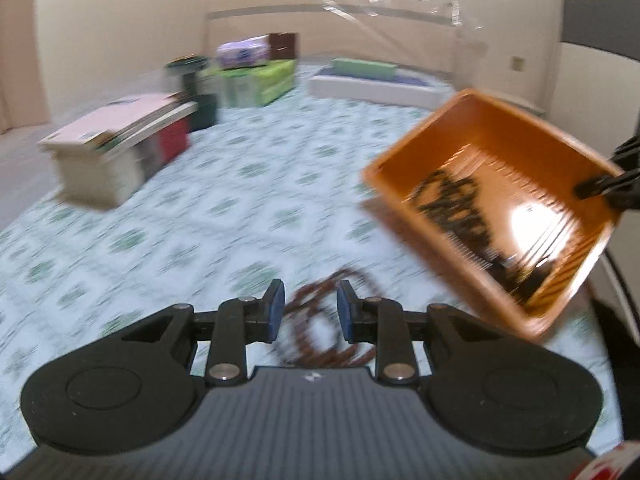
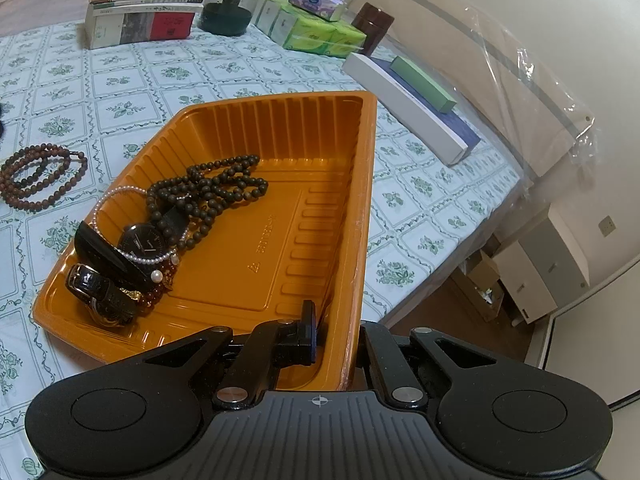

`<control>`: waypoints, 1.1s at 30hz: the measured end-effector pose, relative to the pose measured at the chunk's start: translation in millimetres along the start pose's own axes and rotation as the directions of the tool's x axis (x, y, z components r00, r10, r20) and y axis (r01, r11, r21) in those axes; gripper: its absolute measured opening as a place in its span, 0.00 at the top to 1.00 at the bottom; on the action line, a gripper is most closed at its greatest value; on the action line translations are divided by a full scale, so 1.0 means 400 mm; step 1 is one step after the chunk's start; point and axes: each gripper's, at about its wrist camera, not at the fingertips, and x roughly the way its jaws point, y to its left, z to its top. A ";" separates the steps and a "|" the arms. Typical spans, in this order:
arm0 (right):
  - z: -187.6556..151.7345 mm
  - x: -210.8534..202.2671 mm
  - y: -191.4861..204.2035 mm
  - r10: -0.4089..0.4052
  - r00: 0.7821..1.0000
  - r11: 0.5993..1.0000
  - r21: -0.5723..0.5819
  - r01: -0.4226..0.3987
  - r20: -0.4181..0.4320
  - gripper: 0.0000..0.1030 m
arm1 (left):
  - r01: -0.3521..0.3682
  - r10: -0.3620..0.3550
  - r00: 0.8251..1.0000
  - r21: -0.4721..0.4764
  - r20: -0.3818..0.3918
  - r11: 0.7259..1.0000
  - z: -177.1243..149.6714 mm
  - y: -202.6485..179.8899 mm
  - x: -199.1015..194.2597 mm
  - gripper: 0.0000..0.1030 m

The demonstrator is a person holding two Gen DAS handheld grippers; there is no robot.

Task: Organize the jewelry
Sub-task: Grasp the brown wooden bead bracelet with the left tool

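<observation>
My right gripper (image 2: pixel 334 332) is shut on the near rim of the orange tray (image 2: pixel 280 128) and holds it tilted, its left end low. Inside lie a dark bead necklace (image 2: pixel 216 188), a pearl bracelet (image 2: pixel 120 196), a black watch (image 2: pixel 142 242) and a leather strap (image 2: pixel 100 292). A brown bead necklace (image 2: pixel 36 180) lies on the cloth left of the tray. In the blurred left wrist view my left gripper (image 1: pixel 310 314) is open just above that brown bead necklace (image 1: pixel 324 328), jaws on either side. The tray (image 1: pixel 404 148) hangs to its right.
A stack of books (image 2: pixel 140 12), a dark glass jar (image 2: pixel 232 0), green tissue packs (image 2: pixel 308 28), a brown canister (image 2: pixel 372 28) and a long white box (image 2: pixel 408 104) stand along the far side of the patterned tablecloth (image 2: pixel 200 68). The table's edge drops off to the right.
</observation>
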 end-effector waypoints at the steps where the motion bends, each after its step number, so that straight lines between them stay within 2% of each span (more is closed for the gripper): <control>1: 0.000 0.000 0.000 0.000 1.000 1.000 0.001 0.000 0.000 0.96 | -0.017 0.017 1.000 -0.009 -0.009 1.000 -0.011 0.014 -0.002 0.76; 5: 0.000 0.000 0.001 0.000 1.000 1.000 0.001 0.000 0.000 0.96 | -0.048 0.046 0.998 -0.053 -0.042 0.997 -0.054 0.053 -0.003 0.76; 8: -0.001 -0.001 0.000 0.000 1.000 1.000 0.001 0.000 -0.001 0.96 | -0.046 0.042 0.998 -0.075 -0.056 0.996 -0.074 0.054 0.005 0.76; 13: -0.001 -0.001 0.000 0.000 1.000 1.000 0.002 0.000 0.000 0.96 | -0.010 0.005 0.998 -0.092 -0.058 0.996 -0.073 0.034 0.028 0.76; 18: -0.001 -0.001 0.000 0.000 1.000 1.000 0.002 0.000 0.000 0.96 | 0.026 -0.030 0.998 -0.060 -0.056 0.998 -0.054 -0.009 0.064 0.76; 22: -0.001 -0.001 0.000 0.000 1.000 1.000 0.002 0.000 0.000 0.96 | 0.031 -0.036 0.995 -0.055 -0.089 0.998 -0.042 -0.020 0.108 0.82; 28: -0.002 0.000 -0.001 0.000 1.000 1.000 0.004 0.000 -0.001 0.96 | -0.004 0.000 0.991 -0.030 -0.137 1.000 -0.040 -0.024 0.149 0.83; 30: -0.003 0.001 -0.001 -0.001 1.000 1.000 0.005 0.001 -0.002 0.96 | -0.014 0.013 0.990 -0.008 -0.143 1.000 -0.039 -0.027 0.154 0.87; 31: -0.003 0.001 -0.001 0.000 1.000 1.000 0.005 0.000 -0.002 0.96 | -0.013 0.013 0.989 -0.001 -0.146 1.000 -0.037 -0.027 0.155 0.94; 33: -0.003 0.001 -0.001 -0.001 1.000 1.000 0.005 0.001 -0.002 0.96 | -0.006 0.007 0.988 0.004 -0.153 1.000 -0.032 -0.025 0.153 0.95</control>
